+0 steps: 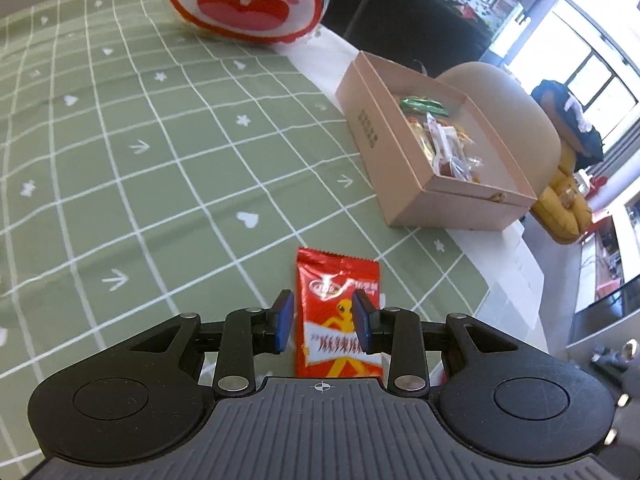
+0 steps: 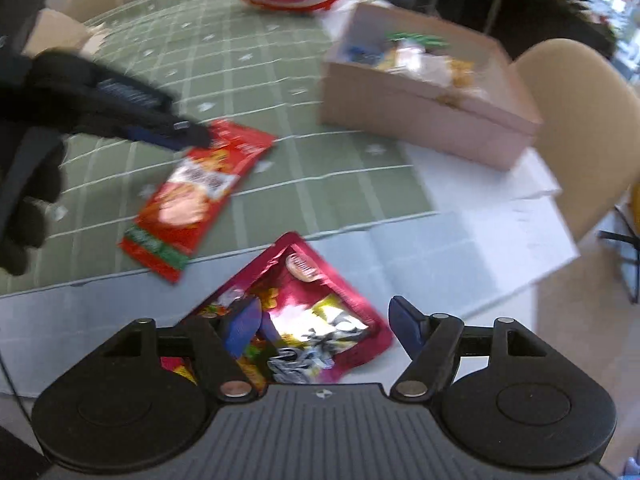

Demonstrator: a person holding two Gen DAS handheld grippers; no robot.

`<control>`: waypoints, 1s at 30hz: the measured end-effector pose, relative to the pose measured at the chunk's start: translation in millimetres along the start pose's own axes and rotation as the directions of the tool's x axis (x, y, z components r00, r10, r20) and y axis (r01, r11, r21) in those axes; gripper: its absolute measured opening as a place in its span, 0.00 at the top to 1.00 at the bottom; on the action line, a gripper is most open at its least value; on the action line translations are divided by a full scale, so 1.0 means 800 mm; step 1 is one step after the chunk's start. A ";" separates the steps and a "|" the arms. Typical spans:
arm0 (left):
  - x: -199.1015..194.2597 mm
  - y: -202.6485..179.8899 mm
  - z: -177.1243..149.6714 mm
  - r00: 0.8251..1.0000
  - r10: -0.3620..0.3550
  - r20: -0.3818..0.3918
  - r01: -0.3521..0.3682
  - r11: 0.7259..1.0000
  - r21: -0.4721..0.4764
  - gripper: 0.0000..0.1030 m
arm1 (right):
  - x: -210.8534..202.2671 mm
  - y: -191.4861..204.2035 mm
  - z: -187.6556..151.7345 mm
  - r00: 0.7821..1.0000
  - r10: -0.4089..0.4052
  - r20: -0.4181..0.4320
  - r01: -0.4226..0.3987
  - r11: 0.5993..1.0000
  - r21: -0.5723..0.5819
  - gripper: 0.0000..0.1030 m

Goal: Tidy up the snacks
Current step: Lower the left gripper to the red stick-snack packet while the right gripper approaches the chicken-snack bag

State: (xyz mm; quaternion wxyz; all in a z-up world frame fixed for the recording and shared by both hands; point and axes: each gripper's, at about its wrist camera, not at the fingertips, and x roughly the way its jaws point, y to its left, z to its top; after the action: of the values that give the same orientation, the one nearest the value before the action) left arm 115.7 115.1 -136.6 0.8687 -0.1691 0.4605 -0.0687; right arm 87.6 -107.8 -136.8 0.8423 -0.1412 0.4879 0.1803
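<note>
A red snack packet lies flat on the green checked tablecloth. My left gripper is open, its blue pads on either side of the packet. The right wrist view shows the same packet with the left gripper over its far end. My right gripper is open above a magenta snack bag at the table's near edge. A pink box holding several snacks stands at the right, also in the right wrist view.
A large white and red cartoon-face bag sits at the far side of the table. A beige chair stands beyond the table's right edge. A white cloth lies under the green one.
</note>
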 end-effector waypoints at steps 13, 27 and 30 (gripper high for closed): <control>-0.010 -0.070 -0.053 0.988 0.153 -0.009 -0.138 0.914 0.382 0.65 | -0.007 0.003 -0.041 0.991 0.086 -0.105 -0.098 0.989 -0.115 0.28; 0.007 -0.095 -0.053 0.993 0.117 -0.007 -0.104 0.903 0.416 0.63 | 0.011 -0.076 -0.034 0.997 0.075 -0.013 -0.069 0.970 0.233 0.28; 0.012 -0.098 -0.062 0.987 0.157 0.017 -0.147 0.871 0.469 0.63 | 0.012 -0.078 -0.033 0.995 0.095 0.016 -0.096 0.952 0.292 0.27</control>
State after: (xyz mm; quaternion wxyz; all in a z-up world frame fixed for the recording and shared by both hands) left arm 83.3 27.8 -141.4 0.8813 0.0832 0.4517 -0.1113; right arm 99.3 -173.1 -154.2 0.8447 0.0087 0.5146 0.1468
